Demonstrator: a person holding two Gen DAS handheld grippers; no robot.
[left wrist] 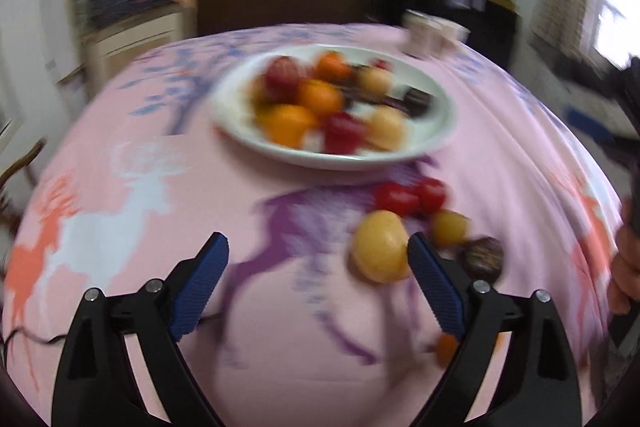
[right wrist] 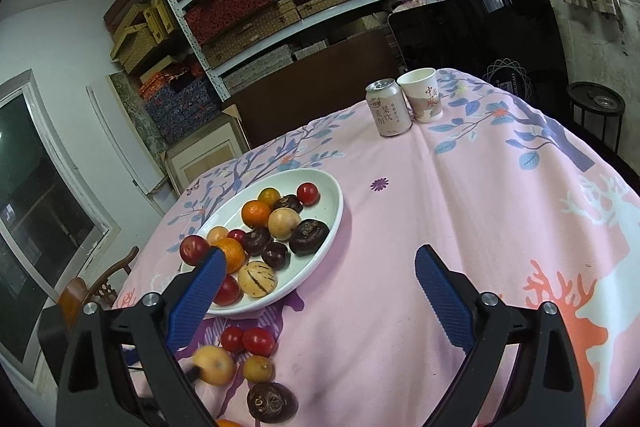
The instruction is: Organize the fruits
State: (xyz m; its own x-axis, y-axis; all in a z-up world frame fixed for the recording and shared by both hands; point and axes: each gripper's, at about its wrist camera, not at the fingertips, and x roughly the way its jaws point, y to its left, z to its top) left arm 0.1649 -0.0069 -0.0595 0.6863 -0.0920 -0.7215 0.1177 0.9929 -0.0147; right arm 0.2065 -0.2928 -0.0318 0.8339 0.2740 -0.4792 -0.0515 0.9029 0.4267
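With both the left gripper (left wrist: 318, 259) and right gripper (right wrist: 320, 273) gaping empty, the smooth round yellow fruit (left wrist: 380, 247) is lying on the pink deer-print tablecloth (left wrist: 280, 307) before the white oval plate (left wrist: 444, 107), likely light, bruisable, roll-prone, best pinched across its middle.

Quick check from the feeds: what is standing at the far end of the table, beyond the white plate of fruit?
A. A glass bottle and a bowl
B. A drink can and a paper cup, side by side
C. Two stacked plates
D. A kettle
B: in the right wrist view a drink can stands next to a paper cup on the pink tablecloth, beyond the white plate.
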